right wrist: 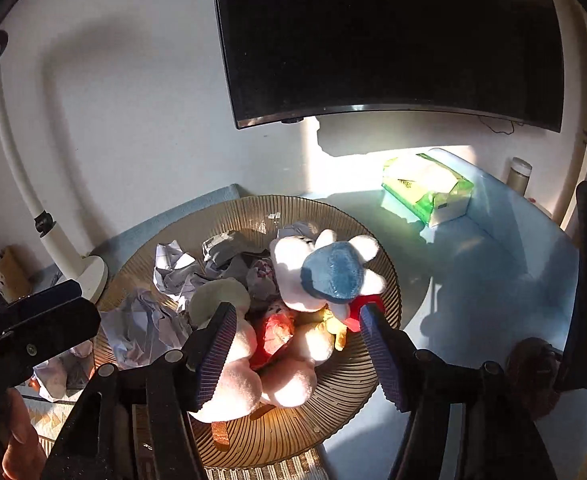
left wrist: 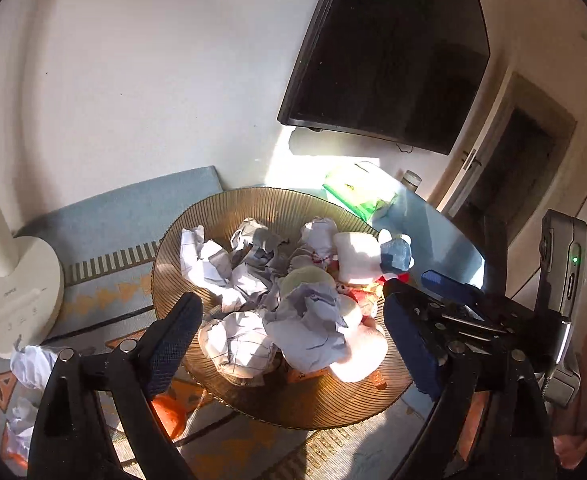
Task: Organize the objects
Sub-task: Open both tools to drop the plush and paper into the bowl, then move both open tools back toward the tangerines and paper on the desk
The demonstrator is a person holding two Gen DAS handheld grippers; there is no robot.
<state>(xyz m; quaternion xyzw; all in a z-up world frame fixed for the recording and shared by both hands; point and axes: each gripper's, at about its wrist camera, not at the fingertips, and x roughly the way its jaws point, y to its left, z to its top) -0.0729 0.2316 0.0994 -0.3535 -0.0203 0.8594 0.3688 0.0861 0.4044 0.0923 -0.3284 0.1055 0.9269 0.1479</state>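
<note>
Left gripper [left wrist: 289, 344] spread wide, nothing between the pads, poised over the near rim of the ribbed amber bowl [left wrist: 253, 204]. Right gripper [right wrist: 299, 350] likewise released, jaws parted around empty air just above the plush toys [right wrist: 325, 276], not pressing on them.

Judged well along: crumpled paper balls [left wrist: 305, 320] piled at 9 o'clock in the bowl, plush toys heaped at 3 o'clock, both sorts gathered inside. Left to do, by the look of it: a few stray paper wads [left wrist: 33, 364] on the patterned mat [left wrist: 113, 280] at 8 o'clock of the bowl, beside the white lamp base [left wrist: 17, 296].

Open room mostly at 2 o'clock: bare blue tabletop [right wrist: 493, 264] out to the green tissue pack [right wrist: 427, 188] and a small bottle [right wrist: 519, 174] near the wall. Tight at 9 o'clock, lamp base close to the bowl's rim. Dark screen [right wrist: 393, 40] overhanging at 12 o'clock.
</note>
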